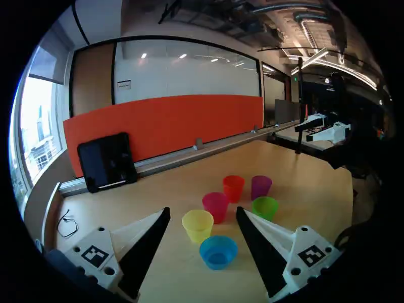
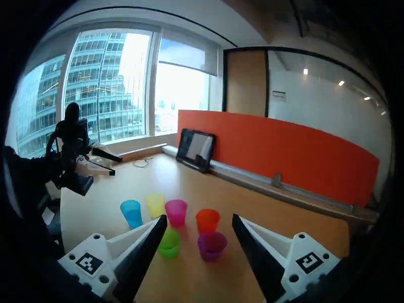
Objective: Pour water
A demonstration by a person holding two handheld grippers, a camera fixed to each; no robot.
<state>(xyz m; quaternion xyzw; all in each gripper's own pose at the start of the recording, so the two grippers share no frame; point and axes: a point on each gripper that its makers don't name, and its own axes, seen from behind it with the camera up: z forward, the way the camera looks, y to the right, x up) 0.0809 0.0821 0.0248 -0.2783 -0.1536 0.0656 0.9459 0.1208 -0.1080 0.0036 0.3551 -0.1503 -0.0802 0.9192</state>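
Plastic cups, six of them, bunched on the wooden table (image 1: pixel 303 192), none picked up yet. Step in hand: approach, pre-grasp.

Left gripper (image 1: pixel 202 209): fingers wide apart, empty. Blue cup (image 1: pixel 218 251) and yellow cup (image 1: pixel 197 224) sit on its near side of the pink cup (image 1: pixel 215 206).

Right gripper (image 2: pixel 199 217): also spread, empty. Purple cup (image 2: pixel 211 245) and green cup (image 2: pixel 169 242) are on its near side of the pink cup, orange cup (image 2: pixel 207 219) just beside it.

You can't tell from here which cup holds water — check before you commit.

Next move, my read: drop one gripper around a source cup, close on its wall, lift straight up. The neighbours are tight and easy to knock.

Left gripper view looks down into the blue cup. Right gripper view adds the window (image 2: pixel 101 86) and the left gripper from outside, well beyond the pink cup.
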